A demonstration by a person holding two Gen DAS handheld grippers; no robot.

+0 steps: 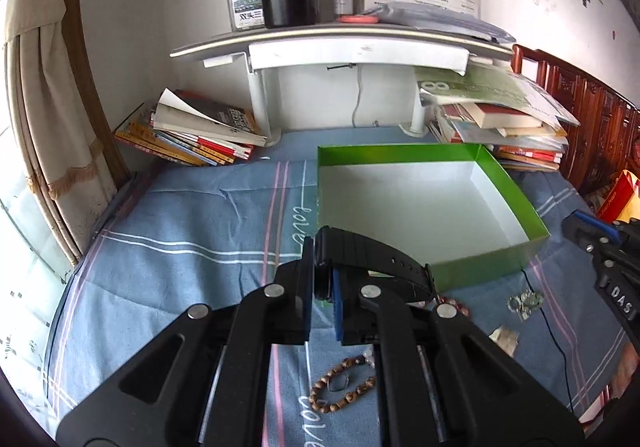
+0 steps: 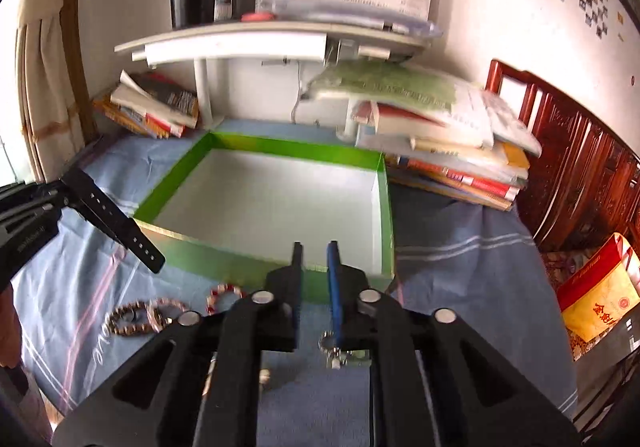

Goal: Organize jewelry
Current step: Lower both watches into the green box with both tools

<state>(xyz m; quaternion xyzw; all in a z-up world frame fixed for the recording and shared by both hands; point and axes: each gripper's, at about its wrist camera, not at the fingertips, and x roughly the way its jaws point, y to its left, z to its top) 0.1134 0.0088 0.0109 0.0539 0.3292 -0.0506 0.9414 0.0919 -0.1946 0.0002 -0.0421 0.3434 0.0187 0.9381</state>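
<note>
Jewelry lot on blue striped cloth [image 1: 192, 215]. Green box [image 1: 516, 187], white-floored, sits beyond. Left hand-held gripper [image 1: 322, 267] pinches black watch [image 1: 372, 255] before the box's near wall. Right hand-held gripper [image 2: 316, 267]: jaws narrowed, silver chain piece [image 2: 334, 347] hanging at blue pad, grip unclear. Wooden bead bracelet [image 1: 340, 387] partly hidden by gripper.
</note>
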